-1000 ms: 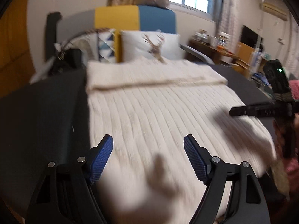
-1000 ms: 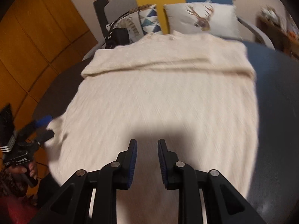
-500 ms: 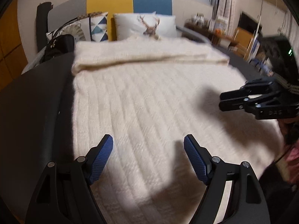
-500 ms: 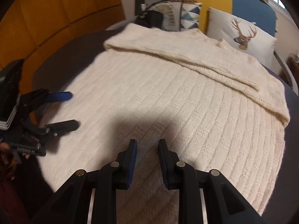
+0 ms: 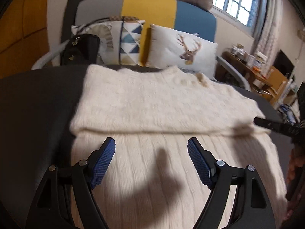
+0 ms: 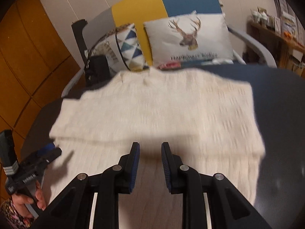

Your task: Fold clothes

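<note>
Cream sweater (image 5: 156,103) lies folded across dark table (image 5: 38,99).

Support: round dark grey table (image 5: 34,103), matte top. Lying directly on it: one cream knitted sweater (image 5: 152,103), spread flat and covering most of the middle. Its far part is doubled over toward the viewer, leaving a thick folded edge running across. Bare tabletop shows left, right and beyond the sweater. Knit is blurred; stitch pattern unclear at far end.
</note>
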Demonstrator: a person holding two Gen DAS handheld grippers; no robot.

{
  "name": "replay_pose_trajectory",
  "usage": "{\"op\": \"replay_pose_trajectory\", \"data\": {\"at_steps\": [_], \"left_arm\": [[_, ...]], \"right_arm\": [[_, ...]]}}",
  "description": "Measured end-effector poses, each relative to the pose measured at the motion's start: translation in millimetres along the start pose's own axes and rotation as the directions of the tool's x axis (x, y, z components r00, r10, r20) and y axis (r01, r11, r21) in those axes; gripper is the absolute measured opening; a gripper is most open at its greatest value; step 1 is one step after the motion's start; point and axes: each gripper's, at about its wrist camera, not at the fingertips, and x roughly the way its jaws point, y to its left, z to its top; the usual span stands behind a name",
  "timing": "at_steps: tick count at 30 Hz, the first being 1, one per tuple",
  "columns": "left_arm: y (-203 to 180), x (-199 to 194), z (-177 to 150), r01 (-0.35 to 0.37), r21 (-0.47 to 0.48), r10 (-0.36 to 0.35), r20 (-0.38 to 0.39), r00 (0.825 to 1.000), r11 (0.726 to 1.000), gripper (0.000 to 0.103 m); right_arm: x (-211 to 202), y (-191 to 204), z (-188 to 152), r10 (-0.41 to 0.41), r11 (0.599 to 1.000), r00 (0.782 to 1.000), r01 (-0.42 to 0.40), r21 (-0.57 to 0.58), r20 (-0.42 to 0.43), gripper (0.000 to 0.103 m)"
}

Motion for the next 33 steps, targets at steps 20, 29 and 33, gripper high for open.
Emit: {"op": "replay_pose_trajectory", "data": {"at_steps": [20,29,33], "left_arm": [[-6,23,-15,-0.059,0.036,0.06,-0.022,0.998,0.998,0.082],[4,-21,62,0.027,-0.098,-0.002,0.244,0.97,0.995,0.082],[-13,37,108,-0.063,0.026,0.058,0.16,0.985,0.998,0.082]], "right_arm": [[152,41,90,-0.065,0.984,0.995,0.051,-0.17,-0.077,0.005],[100,8,103,-0.161,0.983,0.986,0.163,-0.086,0.034,0.009],[106,-2,107,-0.148,0.986,0.989,0.147,-0.072,-0.001,0.009]]}}
